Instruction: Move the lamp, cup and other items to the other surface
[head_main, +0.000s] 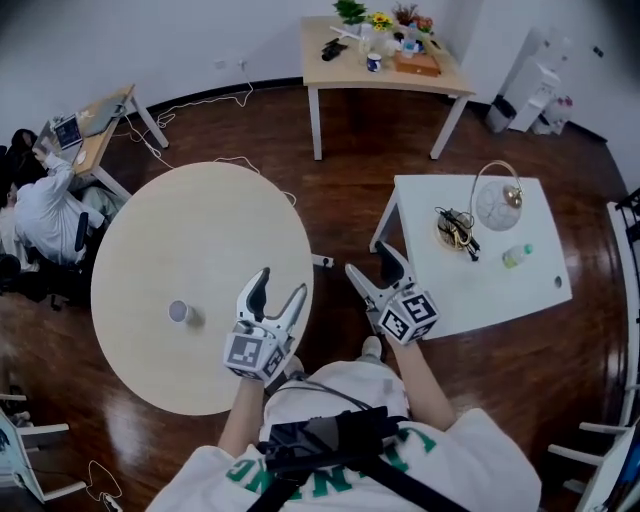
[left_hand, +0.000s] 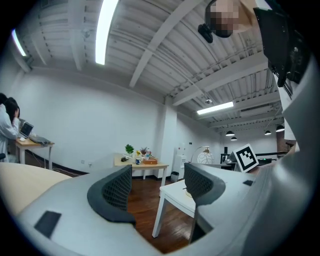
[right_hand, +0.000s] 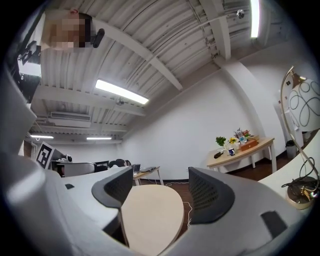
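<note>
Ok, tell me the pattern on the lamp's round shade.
The lamp shade is white with thin dark looping lines, clearest in the right gripper view.

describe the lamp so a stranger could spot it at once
Right of the round table stands a white square table. At its far side is the lamp: a pale patterned globe hung in a thin arched hoop, unlike the small bottle nearby.

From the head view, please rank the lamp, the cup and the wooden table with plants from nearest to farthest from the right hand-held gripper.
1. Lamp, on the white table just right of the right hand-held gripper.
2. Cup, to the left on the round table.
3. Wooden table, far across the room.
</note>
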